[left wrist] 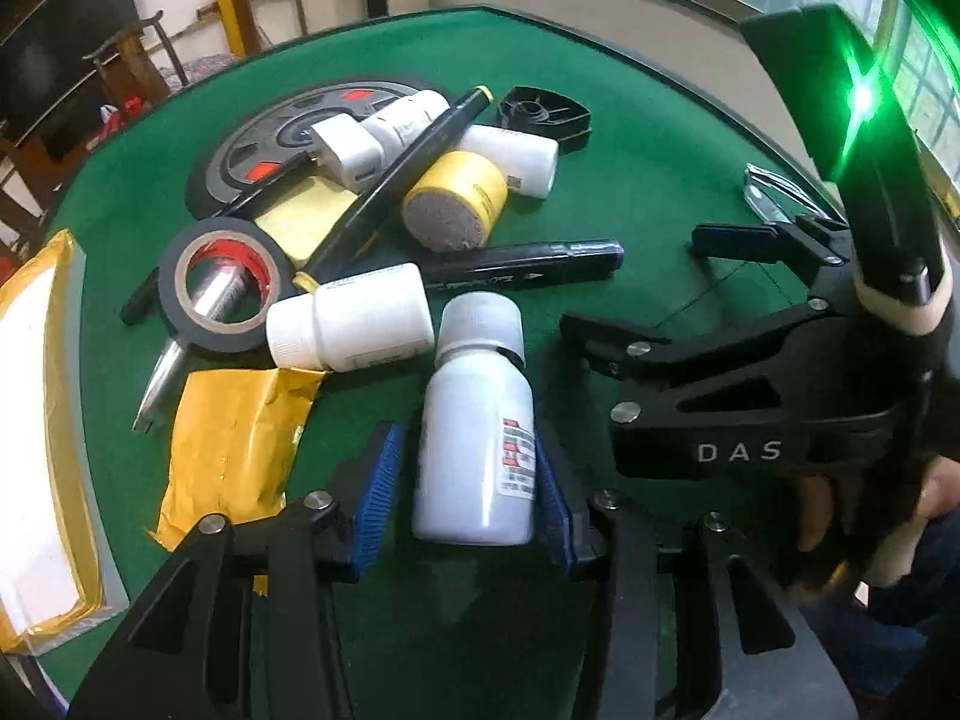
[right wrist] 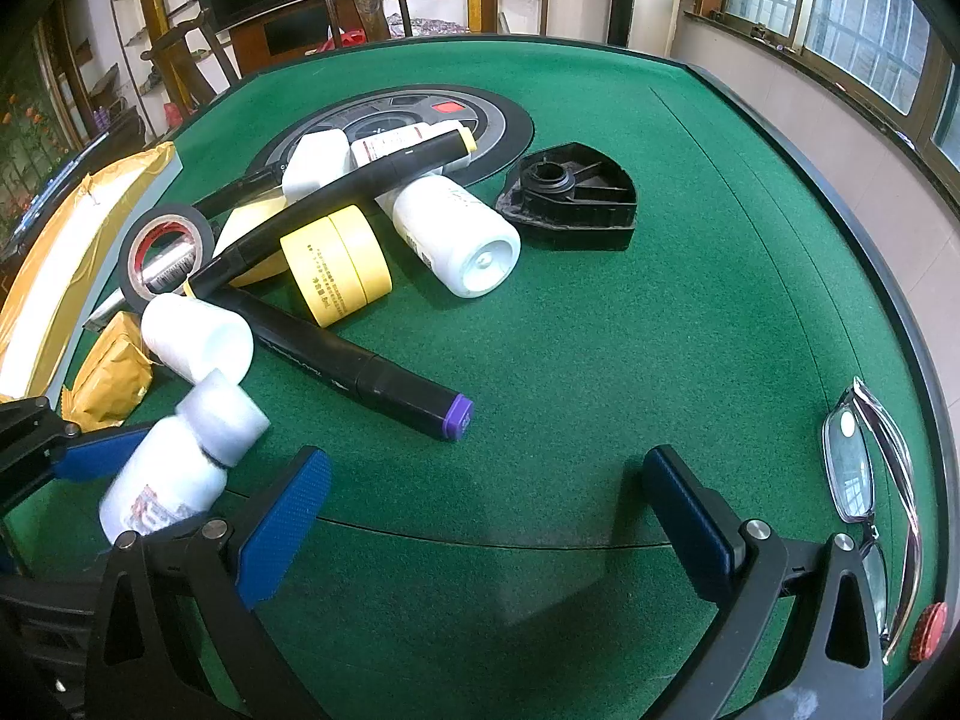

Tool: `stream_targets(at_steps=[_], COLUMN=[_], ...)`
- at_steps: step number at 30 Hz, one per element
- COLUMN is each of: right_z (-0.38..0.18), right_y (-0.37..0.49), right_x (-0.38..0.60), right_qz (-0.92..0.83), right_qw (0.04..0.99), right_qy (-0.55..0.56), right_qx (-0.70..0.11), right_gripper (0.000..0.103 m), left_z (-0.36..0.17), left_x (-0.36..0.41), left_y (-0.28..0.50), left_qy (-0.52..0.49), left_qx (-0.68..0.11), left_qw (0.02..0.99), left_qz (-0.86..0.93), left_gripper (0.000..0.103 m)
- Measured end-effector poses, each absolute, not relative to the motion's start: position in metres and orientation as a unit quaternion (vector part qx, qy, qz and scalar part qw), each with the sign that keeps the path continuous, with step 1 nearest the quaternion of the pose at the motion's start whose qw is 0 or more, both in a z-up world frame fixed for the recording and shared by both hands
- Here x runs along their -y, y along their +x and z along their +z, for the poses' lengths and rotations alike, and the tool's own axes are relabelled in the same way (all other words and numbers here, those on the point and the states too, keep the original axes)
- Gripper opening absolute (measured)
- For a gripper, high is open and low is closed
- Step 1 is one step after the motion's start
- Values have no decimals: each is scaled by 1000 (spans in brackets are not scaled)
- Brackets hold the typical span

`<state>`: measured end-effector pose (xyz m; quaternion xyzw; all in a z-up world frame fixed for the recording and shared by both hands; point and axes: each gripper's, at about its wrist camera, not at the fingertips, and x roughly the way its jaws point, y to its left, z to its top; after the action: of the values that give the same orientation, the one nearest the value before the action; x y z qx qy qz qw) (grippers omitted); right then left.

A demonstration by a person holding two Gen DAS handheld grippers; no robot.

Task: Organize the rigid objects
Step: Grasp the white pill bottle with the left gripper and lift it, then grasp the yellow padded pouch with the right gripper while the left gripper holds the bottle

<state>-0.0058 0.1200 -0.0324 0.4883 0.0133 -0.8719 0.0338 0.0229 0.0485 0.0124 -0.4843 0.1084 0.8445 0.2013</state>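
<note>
The left gripper bracketed a white bottle lying on the green desk, jaws around its body, closure uncertain. Right gripper hovered, jaws wide. The bottle looked light, rigid, slippery; mid-body suits.

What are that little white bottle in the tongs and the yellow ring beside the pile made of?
The white bottle looks like smooth, slightly glossy plastic: opaque walls, moulded cap, printed label stuck on. The yellow ring seems to be a roll of matte paper tape, judging by its layered edge and dull printed surface, though a plastic tub cannot be ruled out.
</note>
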Motion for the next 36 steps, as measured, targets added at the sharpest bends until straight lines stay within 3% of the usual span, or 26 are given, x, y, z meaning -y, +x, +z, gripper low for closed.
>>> stream_targets(at_steps=[14, 19, 24, 25, 27, 28, 36], right_z=[-32, -13, 16, 18, 19, 17, 10], right_y=[-3, 15, 36, 37, 35, 32, 33], right_x=[-120, -131, -120, -112, -97, -85, -8], right_qz=[-871, -894, -894, -886, -876, -865, -834], right_qw=[54, 115, 209, 232, 252, 261, 335], right_qy=[488, 433, 397, 401, 410, 427, 437], right_qx=[-22, 6, -21, -23, -27, -33, -36], right_gripper=[102, 102, 102, 99, 71, 68, 71], left_z=[13, 12, 11, 11, 11, 11, 11], left_x=[27, 35, 40, 41, 43, 46, 81], left_y=[71, 70, 72, 73, 75, 77, 93], left_qy=[-482, -477, -467, -465, -464, -464, -465], left_qx=[-51, -48, -34, -31, -36, -37, -18], left_qw=[141, 136, 142, 138, 133, 130, 105], left_qz=[863, 867, 872, 874, 875, 876, 879], left_gripper=[34, 35, 35, 35, 35, 35, 35])
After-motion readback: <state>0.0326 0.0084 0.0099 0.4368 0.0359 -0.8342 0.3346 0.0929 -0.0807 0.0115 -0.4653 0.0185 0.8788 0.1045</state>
